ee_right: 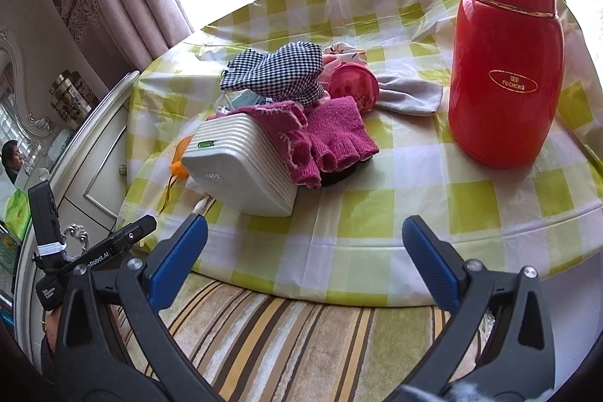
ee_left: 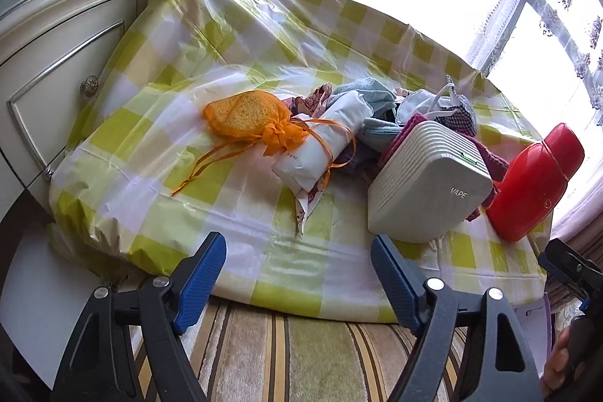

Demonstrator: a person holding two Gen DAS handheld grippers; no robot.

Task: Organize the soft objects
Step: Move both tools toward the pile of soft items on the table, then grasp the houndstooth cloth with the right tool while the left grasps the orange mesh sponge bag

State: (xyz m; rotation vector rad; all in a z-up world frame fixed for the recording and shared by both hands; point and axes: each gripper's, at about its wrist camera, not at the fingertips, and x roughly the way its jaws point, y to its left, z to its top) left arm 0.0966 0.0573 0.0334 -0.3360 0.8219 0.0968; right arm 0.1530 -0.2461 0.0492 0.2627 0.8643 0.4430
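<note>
Bright window light fell across the surface (ee_left: 158,123), which wore a yellow-and-white checked plastic cover and stood beside a cream cabinet (ee_left: 56,63). Both tools hung over the striped carpet (ee_left: 301,356) at the near edge, short of everything on the cover. The left tool (ee_left: 297,274) had its blue pads spread with nothing between them and touched nothing. The right tool (ee_right: 305,259) was likewise spread wide, empty, clear of the cover. Soft things lay heaped near the middle: an orange mesh pouch (ee_left: 245,117) with its ribbon trailing, resting against a white rolled packet (ee_left: 320,145), with light blue cloths (ee_left: 377,97) behind. A ribbed white box (ee_left: 426,179) leaned on the heap. Magenta knitted gloves (ee_right: 331,138) draped over the box's far side, a checked cloth (ee_right: 279,74) lay behind them, and a grey cloth (ee_right: 410,97) stretched toward a red flask (ee_right: 505,63), which stood upright, apart from the heap.
</note>
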